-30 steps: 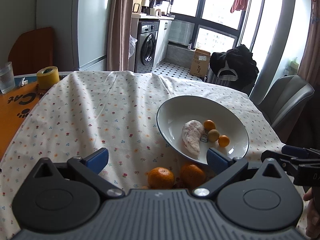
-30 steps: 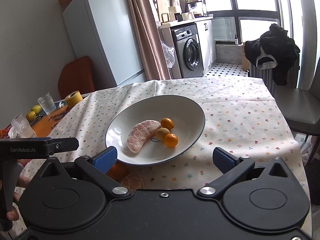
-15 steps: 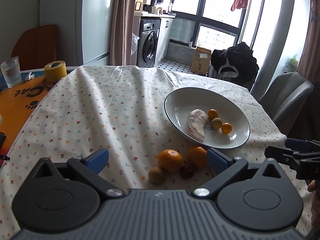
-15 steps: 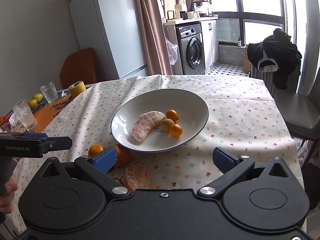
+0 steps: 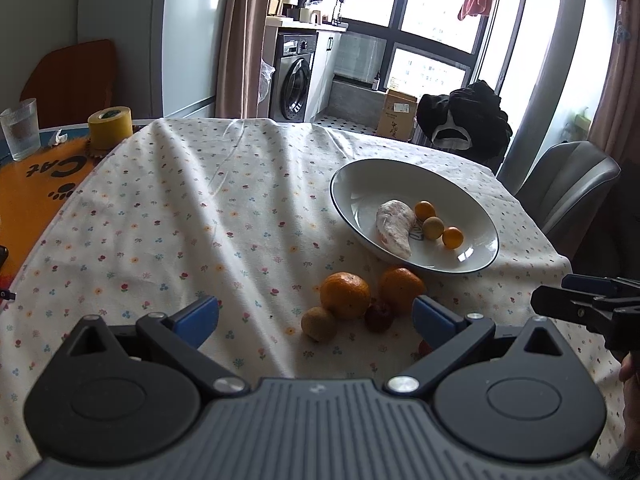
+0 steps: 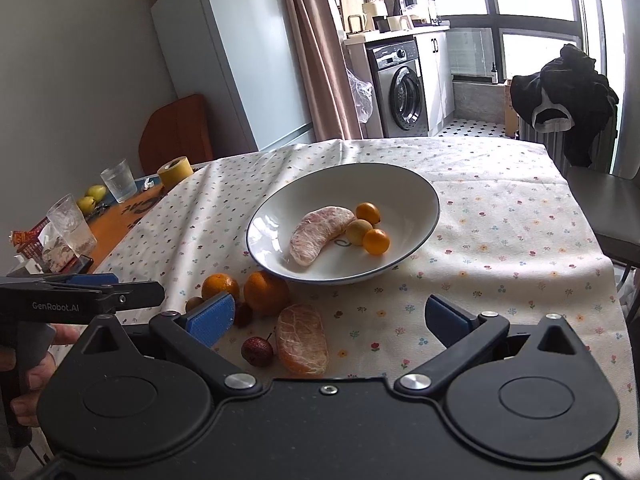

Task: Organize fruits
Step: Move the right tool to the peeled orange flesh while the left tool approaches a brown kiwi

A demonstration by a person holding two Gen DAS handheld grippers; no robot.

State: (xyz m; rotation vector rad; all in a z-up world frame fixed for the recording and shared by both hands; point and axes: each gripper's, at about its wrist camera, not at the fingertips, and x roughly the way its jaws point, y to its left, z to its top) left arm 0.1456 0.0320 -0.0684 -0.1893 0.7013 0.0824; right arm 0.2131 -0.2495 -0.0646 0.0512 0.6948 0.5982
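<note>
Both cameras have pulled back and up over the last second, so the loose fruit near the bowl (image 6: 416,188) now shows in full instead of sitting half hidden under my fingers. Left gripper (image 5: 316,318) is spread wide and holds nothing; right gripper (image 6: 330,318) is the same, jaws apart, empty. Bowl already holds one peeled citrus segment (image 6: 318,230) and three small round fruits. Left to sort, on the cloth just in front of the bowl: two oranges (image 5: 345,296) side by side, a small brown fruit (image 5: 319,323), a small dark red fruit (image 5: 378,317), a second red one (image 6: 257,351) and a peeled half orange (image 6: 302,338). My read: no pick has started, I'm just backing off to frame the pile; the half orange sits closest to the right gripper. Surface is a floral tablecloth (image 5: 168,216), wrinkled, so round fruit may roll. Tape roll (image 5: 110,128) and a glass (image 5: 19,128) sit on the far orange mat. Washing machine (image 6: 398,88) and windows behind.
</note>
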